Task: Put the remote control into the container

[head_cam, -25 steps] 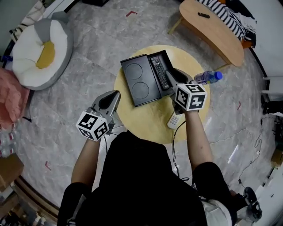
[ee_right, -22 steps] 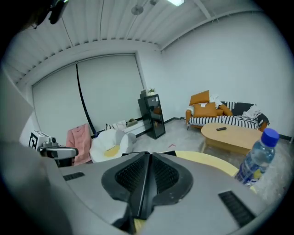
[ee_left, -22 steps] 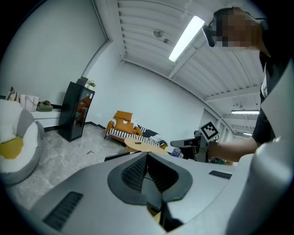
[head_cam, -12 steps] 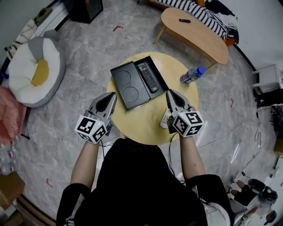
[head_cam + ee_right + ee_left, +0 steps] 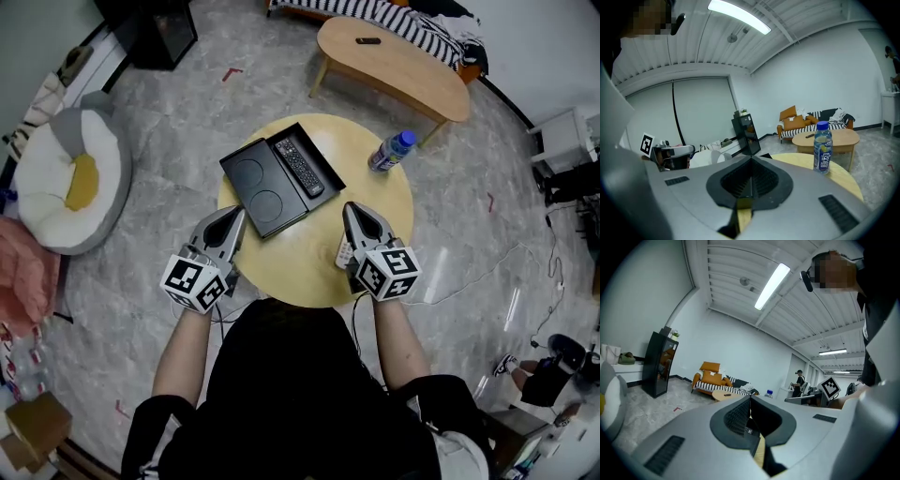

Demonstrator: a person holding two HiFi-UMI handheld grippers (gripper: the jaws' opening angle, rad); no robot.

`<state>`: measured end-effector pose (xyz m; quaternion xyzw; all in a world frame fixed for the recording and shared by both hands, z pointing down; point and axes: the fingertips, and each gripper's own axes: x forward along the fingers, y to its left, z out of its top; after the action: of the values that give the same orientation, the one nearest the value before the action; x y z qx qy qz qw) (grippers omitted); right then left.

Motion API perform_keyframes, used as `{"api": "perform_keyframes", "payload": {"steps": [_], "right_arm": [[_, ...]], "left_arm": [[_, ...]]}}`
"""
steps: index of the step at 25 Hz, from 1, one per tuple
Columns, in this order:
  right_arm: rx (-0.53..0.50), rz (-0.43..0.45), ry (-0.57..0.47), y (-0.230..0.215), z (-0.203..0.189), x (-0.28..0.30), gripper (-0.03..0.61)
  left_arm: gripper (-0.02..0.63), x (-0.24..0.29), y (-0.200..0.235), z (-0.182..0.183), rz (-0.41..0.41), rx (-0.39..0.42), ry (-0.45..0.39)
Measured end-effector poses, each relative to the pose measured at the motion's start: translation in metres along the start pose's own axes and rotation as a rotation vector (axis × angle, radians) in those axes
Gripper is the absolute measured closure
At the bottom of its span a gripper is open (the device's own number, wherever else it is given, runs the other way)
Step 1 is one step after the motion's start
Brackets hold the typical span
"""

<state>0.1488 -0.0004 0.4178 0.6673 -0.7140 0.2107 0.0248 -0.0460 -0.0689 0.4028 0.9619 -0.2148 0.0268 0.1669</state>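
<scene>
Head view: the black remote control [image 5: 298, 167] is lying in the narrow right-hand section of the black container [image 5: 246, 178], up on the round yellow table [image 5: 384, 187]. The left gripper [image 5: 236, 213] hangs at the table's left edge and the right gripper [image 5: 352, 208] over its front right part. Both are clenched tight with nothing between the jaws. A white thing [image 5: 344, 253] peeks out beside the right one, probably a second remote. A water bottle [image 5: 391, 150] stands near the far right rim.

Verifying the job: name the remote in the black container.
The black remote, inside the container; the white remote lies on the yellow table.
</scene>
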Motion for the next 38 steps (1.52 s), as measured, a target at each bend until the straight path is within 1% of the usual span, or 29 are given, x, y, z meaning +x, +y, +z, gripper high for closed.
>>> {"api": "perform_keyframes", "payload": {"steps": [4,7,13,18,19,23,25,28,34,38], "right_arm": [[0.011,-0.045,0.002,-0.016,-0.003,-0.008,0.569],[0.023,-0.096,0.007,-0.031,-0.008,-0.017,0.569],[0.056,-0.247,0.049,-0.066,-0.035,-0.039,0.568],[0.115,-0.381,0.128,-0.086,-0.075,-0.052,0.565],[0.123,-0.397,0.151,-0.086,-0.085,-0.052,0.553],[0.161,-0.436,0.241,-0.083,-0.124,-0.047,0.453],[0.186,-0.465,0.271,-0.086,-0.14,-0.045,0.398],[0.216,-0.502,0.309,-0.089,-0.161,-0.04,0.334],[0.225,-0.544,0.388,-0.095,-0.194,-0.029,0.296],[0.269,-0.566,0.426,-0.096,-0.212,-0.027,0.291]], "left_arm": [[0.607,0.008,-0.004,-0.006,-0.012,-0.001,0.017],[0.607,0.017,-0.011,-0.011,-0.032,-0.009,0.03],[0.606,0.039,-0.027,-0.022,-0.097,-0.015,0.072],[0.607,0.057,-0.043,-0.036,-0.156,-0.019,0.127],[0.606,0.059,-0.045,-0.039,-0.167,-0.02,0.14],[0.606,0.067,-0.056,-0.052,-0.206,-0.018,0.191],[0.606,0.07,-0.06,-0.057,-0.222,-0.01,0.217],[0.606,0.072,-0.061,-0.062,-0.234,0.001,0.254],[0.606,0.075,-0.055,-0.071,-0.239,0.017,0.303],[0.606,0.074,-0.053,-0.076,-0.248,0.018,0.331]]}}
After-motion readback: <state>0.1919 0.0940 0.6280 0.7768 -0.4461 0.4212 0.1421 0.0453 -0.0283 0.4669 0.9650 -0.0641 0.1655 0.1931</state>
